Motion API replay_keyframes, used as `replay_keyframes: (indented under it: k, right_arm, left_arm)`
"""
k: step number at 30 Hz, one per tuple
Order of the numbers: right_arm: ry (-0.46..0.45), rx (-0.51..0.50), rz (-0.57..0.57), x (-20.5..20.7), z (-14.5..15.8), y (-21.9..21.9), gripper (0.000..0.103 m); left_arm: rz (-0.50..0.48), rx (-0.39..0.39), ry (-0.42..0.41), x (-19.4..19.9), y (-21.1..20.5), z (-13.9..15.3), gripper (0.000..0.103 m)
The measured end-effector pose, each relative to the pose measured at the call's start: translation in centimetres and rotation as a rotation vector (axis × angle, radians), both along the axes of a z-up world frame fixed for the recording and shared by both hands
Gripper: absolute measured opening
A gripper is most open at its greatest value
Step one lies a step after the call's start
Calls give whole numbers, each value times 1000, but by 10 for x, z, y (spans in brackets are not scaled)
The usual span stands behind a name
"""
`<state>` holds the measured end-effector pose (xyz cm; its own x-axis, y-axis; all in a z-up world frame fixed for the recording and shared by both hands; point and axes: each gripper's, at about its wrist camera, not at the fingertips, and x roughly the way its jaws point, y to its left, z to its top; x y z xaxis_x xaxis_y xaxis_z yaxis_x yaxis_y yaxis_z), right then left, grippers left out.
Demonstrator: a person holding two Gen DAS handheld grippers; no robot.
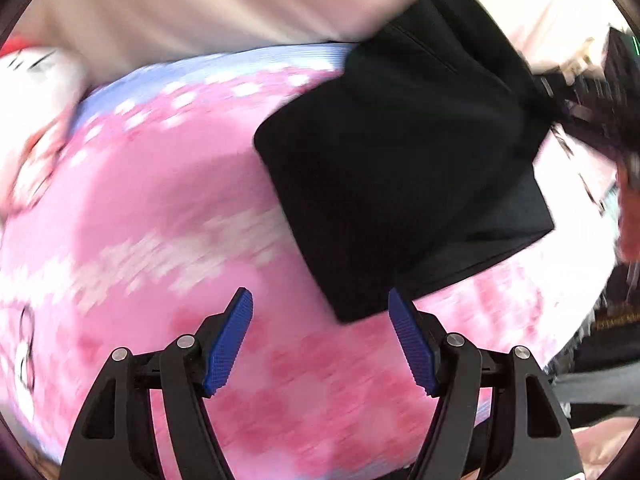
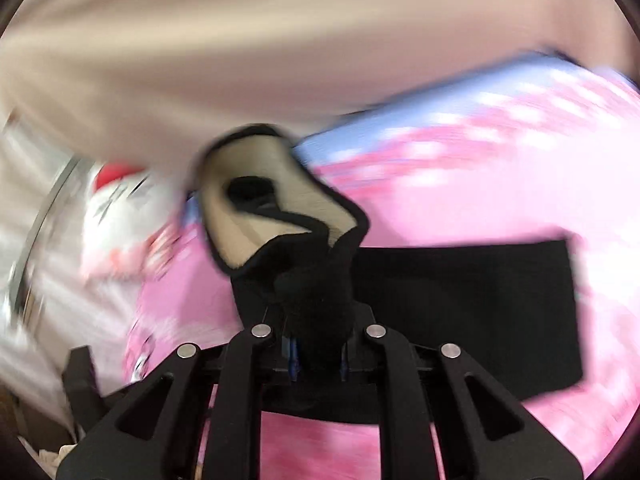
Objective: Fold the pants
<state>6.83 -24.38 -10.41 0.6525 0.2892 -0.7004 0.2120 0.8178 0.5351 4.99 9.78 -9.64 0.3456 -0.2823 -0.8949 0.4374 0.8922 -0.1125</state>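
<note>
Now | black pants (image 2: 464, 312): folded, long axis sideways | right hand-held gripper (image 2: 318, 360): clamping their bunched end

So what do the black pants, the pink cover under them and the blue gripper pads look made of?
Black pants: soft matte knit, probably fleece-lined; the right wrist view shows a pale fuzzy inside at the bunched end.
Pink cover: printed woven fabric, apparently cotton-like; blur hides the weave.
Blue pads: ribbed rubbery plastic, with fine ridges showing.
</note>
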Motion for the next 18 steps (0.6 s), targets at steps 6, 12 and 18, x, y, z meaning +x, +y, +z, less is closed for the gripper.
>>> replay_keyframes:
  k: [6,12,18]
  right_arm:
    - [173,121,-107,-43,-112,-95,19]
    - [129,207,-68,-56,-111,-97,53]
    - [72,-40,-120,-64,-64,-111,68]
  left_arm:
    - [-106,22,23,1,-85,-4,68]
    - [-139,69,33,2,-135,-11,68]
    - [-139,94,20,1,-163,-9,68]
